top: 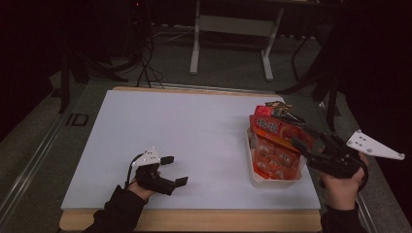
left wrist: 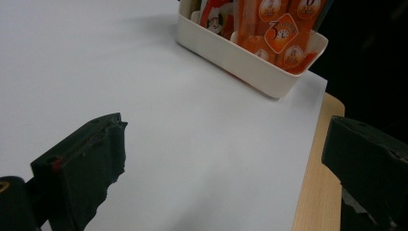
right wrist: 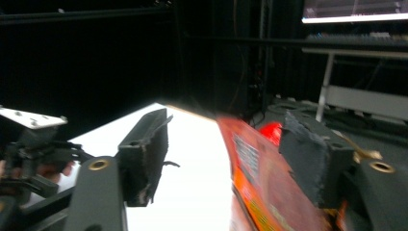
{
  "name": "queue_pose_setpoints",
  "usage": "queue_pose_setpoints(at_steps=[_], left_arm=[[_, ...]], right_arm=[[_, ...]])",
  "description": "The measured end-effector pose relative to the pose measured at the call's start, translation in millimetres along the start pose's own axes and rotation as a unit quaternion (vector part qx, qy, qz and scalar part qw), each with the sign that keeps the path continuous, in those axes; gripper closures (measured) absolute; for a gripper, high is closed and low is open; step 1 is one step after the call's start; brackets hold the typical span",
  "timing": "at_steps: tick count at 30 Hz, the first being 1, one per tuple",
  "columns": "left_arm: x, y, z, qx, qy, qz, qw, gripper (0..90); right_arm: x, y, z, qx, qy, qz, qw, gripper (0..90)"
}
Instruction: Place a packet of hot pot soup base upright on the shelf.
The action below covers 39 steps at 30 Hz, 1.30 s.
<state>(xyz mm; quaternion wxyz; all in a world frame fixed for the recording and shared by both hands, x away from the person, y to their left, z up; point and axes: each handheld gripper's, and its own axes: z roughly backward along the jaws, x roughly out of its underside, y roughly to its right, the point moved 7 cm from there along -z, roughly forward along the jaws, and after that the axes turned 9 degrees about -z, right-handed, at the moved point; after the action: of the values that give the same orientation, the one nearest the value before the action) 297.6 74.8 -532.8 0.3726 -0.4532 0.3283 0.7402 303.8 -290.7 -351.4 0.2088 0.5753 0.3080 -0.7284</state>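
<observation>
A white bin (top: pixel 273 183) at the table's right side holds several orange snack packets (top: pixel 272 160) standing on end. One more orange packet (top: pixel 277 127) lies tilted on top of them. My right gripper (top: pixel 310 141) hovers at the bin's right edge with its jaws apart. In the right gripper view this packet (right wrist: pixel 260 178) lies between the jaws of the right gripper (right wrist: pixel 228 120), close against the right one and clear of the left. My left gripper (top: pixel 176 170) rests open near the front left of the table, nothing between its jaws. From the left gripper (left wrist: pixel 226 130) the bin (left wrist: pixel 231 57) and its packets (left wrist: pixel 279 33) show farther off.
A white mat (top: pixel 184 141) covers the wooden table (top: pixel 194 219); the bin stands close to the mat's right edge. Behind the table stand a metal desk frame (top: pixel 231 29) and cables (top: pixel 148 68) on the dark floor.
</observation>
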Motion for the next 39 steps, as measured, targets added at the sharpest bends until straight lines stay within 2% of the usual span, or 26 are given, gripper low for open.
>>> queue_pose_setpoints(at_steps=[4, 7, 11, 16, 25, 33, 39], left_arm=[[0.4, 0.7, -0.3, 0.000, 0.003, -0.002, 1.0000, 2.0], [0.5, 0.3, 0.1, -0.001, 0.003, -0.003, 1.0000, 2.0], [1.2, -0.5, 1.0, -0.001, 0.004, 0.000, 1.0000, 2.0], [1.3, -0.3, 0.9, 0.000, 0.004, -0.001, 1.0000, 2.0], [0.9, -0.3, 1.8, 0.000, 0.006, -0.003, 1.0000, 1.9], [0.9, 0.9, 1.3, 0.002, 0.006, -0.005, 1.0000, 1.9], [1.0, 2.2, 1.2, 0.005, 0.006, -0.006, 1.0000, 2.0]], right_arm=[[-3.3, -19.8, -2.9, -0.017, 0.002, 0.015, 0.9997, 29.7], [-1.0, -26.9, -5.6, -0.025, 0.000, 0.019, 0.9995, 29.7], [14.4, -38.5, -15.7, -0.046, -0.018, 0.018, 0.9986, 28.0], [38.3, -43.0, -28.6, -0.056, -0.046, 0.013, 0.9973, 27.4], [72.1, -52.0, -40.0, -0.092, -0.075, 0.005, 0.9929, 27.3], [93.9, -56.7, -49.0, -0.126, -0.093, -0.015, 0.9875, 15.9], [108.4, -56.1, -55.2, -0.124, -0.115, -0.017, 0.9854, 15.1]])
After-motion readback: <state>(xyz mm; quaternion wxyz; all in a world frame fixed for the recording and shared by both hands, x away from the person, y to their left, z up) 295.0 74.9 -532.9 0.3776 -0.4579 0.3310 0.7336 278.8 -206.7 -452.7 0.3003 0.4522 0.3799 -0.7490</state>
